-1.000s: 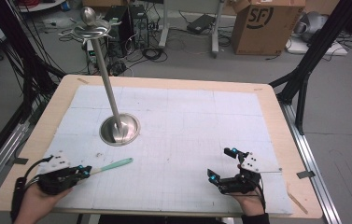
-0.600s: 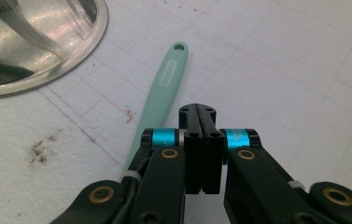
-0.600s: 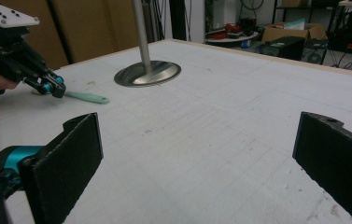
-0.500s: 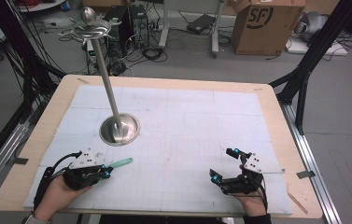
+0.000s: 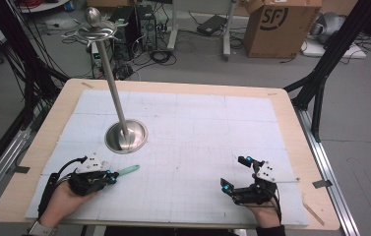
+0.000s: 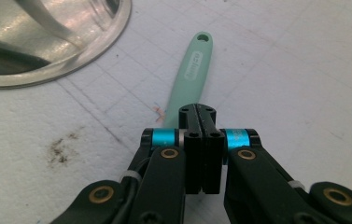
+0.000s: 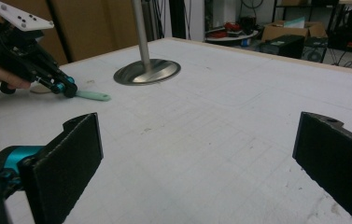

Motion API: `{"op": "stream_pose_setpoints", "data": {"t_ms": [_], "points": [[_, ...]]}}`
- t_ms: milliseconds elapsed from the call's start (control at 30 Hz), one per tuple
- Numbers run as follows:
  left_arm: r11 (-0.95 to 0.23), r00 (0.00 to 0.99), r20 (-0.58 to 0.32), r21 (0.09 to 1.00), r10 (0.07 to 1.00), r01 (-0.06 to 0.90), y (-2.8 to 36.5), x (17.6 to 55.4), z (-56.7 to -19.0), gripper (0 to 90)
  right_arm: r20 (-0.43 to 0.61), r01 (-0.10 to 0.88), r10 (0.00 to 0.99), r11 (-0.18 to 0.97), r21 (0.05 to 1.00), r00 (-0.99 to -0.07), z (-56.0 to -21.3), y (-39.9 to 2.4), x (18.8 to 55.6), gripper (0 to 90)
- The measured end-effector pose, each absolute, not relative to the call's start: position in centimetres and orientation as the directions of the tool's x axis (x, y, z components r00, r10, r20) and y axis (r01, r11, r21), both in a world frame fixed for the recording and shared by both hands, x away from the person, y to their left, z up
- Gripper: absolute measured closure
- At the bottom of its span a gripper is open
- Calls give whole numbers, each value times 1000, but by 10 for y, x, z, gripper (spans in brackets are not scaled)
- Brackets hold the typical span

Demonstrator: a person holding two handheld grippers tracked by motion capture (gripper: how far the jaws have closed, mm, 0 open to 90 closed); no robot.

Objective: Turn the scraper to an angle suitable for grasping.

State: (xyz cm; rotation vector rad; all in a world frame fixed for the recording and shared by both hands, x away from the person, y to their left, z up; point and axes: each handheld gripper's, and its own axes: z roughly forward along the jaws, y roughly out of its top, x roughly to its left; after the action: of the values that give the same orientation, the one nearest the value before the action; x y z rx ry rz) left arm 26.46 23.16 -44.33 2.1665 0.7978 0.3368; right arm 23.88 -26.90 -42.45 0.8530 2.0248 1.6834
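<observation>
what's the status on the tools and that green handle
Left tool shut on the mint-green handle, low on the mat. Right tool open, holding nothing. Metal stand base close beside the handle, not touching.

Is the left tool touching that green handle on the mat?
Touching. In the left gripper view, the left tool has its jaws closed on the near end of the green handle, with no gap between them.

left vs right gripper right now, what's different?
Jaws: the left gripper is shut, its jaws pressed together over one end of the mint green handle; the right gripper stands wide open with nothing between its jaws.
Place: the left gripper sits near the steel stand base; the right gripper sits toward the table's other side, over bare mat.
Shared: both are black with blue accents, hand-held, low over the table.
</observation>
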Motion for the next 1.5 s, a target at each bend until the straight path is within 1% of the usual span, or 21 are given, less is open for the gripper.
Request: {"op": "stream_pose_setpoints", "data": {"t_ms": [67,267,333,367,433,533,633,667,700,733,767,800,833,867,900,967,1033,1100,1267,1400,1500], "points": [[-480,753,-22,758,658,442,232,268,-444,896,99,218,656,103,971,-748,-425,-269,239,4],[-463,752,-41,766,658,446,235,270,-445,891,93,211,655,103,972,-750,-424,-269,239,4],[-455,764,-57,774,643,441,238,268,-443,841,94,212,656,102,972,-749,-424,-269,239,4],[-448,764,-68,776,641,445,240,267,-442,782,98,215,657,99,972,-747,-424,-270,239,4],[-435,761,-88,776,643,457,244,265,-438,766,98,215,658,100,971,-747,-425,-270,239,4],[-417,774,-112,789,624,451,254,262,-430,632,95,214,657,104,971,-748,-425,-269,239,4],[-408,785,-158,784,599,469,262,261,-425,469,94,213,657,104,971,-748,-424,-269,239,4],[-399,783,-172,783,597,476,264,261,-424,437,92,211,658,103,972,-747,-424,-269,239,4],[-399,789,-171,788,590,469,266,259,-422,437,92,211,658,103,972,-747,-424,-269,239,4],[-390,794,-174,797,583,461,268,258,-420,394,102,219,657,98,971,-747,-424,-270,238,4],[-385,802,-176,805,571,451,271,256,-418,394,102,219,657,98,971,-747,-424,-270,238,4],[-375,811,-174,819,559,434,274,255,-417,341,99,213,658,95,972,-746,-423,-271,238,4],[-370,816,-171,827,552,423,276,254,-415,341,99,213,658,95,972,-746,-423,-271,238,4],[-364,821,-166,836,546,410,279,253,-413,311,99,211,658,94,973,-746,-423,-272,238,4],[-362,827,-155,845,540,395,281,253,-412,247,106,211,661,82,974,-743,-422,-274,238,4],[-377,823,-126,844,554,383,285,253,-409,234,107,211,664,79,974,-740,-422,-275,239,4],[-399,818,-105,833,566,383,289,255,-405,181,108,208,667,71,976,-737,-422,-277,240,4],[-425,822,-83,824,563,374,292,256,-399,176,113,210,670,66,975,-734,-422,-279,241,4],[-481,849,-84,793,521,374,292,258,-389,176,111,212,669,70,975,-735,-422,-278,243,4],[-572,899,-28,763,438,302,288,256,-386,187,109,208,667,71,976,-737,-421,-277,243,4],[-595,900,-20,744,436,305,284,259,-386,189,107,202,666,67,977,-738,-420,-277,244,4]]}}
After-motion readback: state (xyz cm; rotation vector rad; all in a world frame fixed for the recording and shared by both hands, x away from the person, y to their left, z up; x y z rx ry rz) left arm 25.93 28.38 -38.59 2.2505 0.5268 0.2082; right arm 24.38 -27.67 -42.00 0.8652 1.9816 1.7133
